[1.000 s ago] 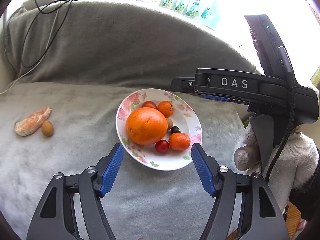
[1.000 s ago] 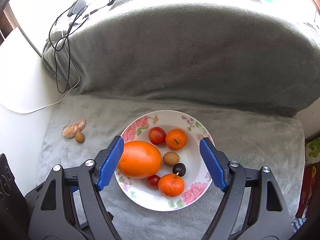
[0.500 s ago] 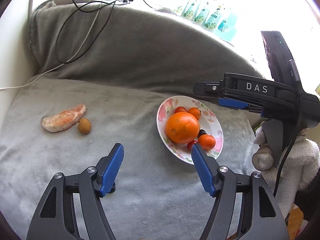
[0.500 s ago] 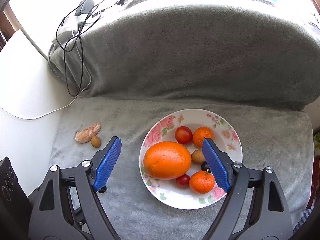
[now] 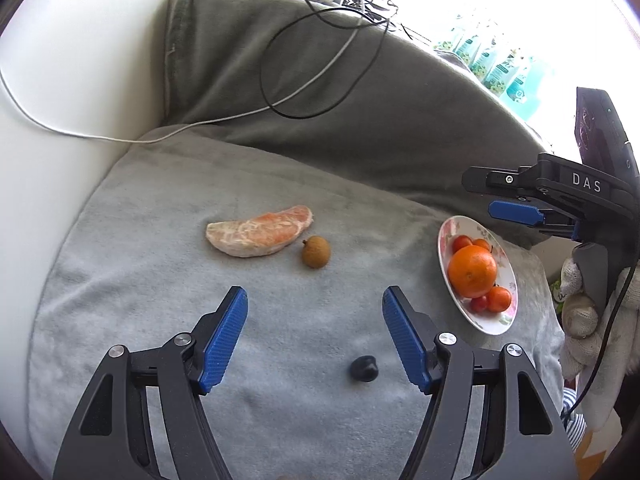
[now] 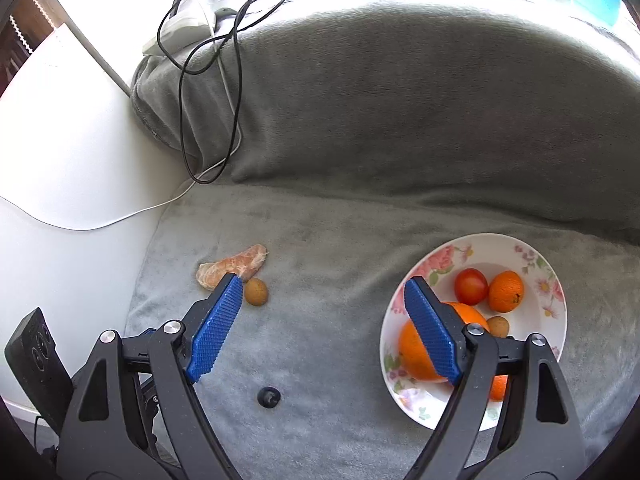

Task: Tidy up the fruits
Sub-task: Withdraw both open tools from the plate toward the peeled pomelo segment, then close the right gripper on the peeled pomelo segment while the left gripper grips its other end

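Note:
A peeled citrus segment (image 5: 260,231) and a small brown longan (image 5: 316,251) lie on the grey blanket, ahead of my open, empty left gripper (image 5: 315,309). A floral plate (image 5: 508,280) at the right holds a big orange (image 5: 472,271), small mandarins and cherry tomatoes. In the right wrist view my open, empty right gripper (image 6: 324,300) hovers between the segment (image 6: 230,269), the longan (image 6: 256,291) and the plate (image 6: 556,280); its right finger covers part of the orange (image 6: 412,352).
A small dark knob (image 5: 363,368) sits on the blanket between the left fingers, also in the right wrist view (image 6: 268,396). Cables (image 6: 208,80) and a power adapter (image 6: 200,12) lie over the grey backrest. A white armrest (image 5: 60,120) borders the left.
Both grippers have swung left, away from the plate and toward the segment and longan. The plate now sits at the right in both views. Both stay open.

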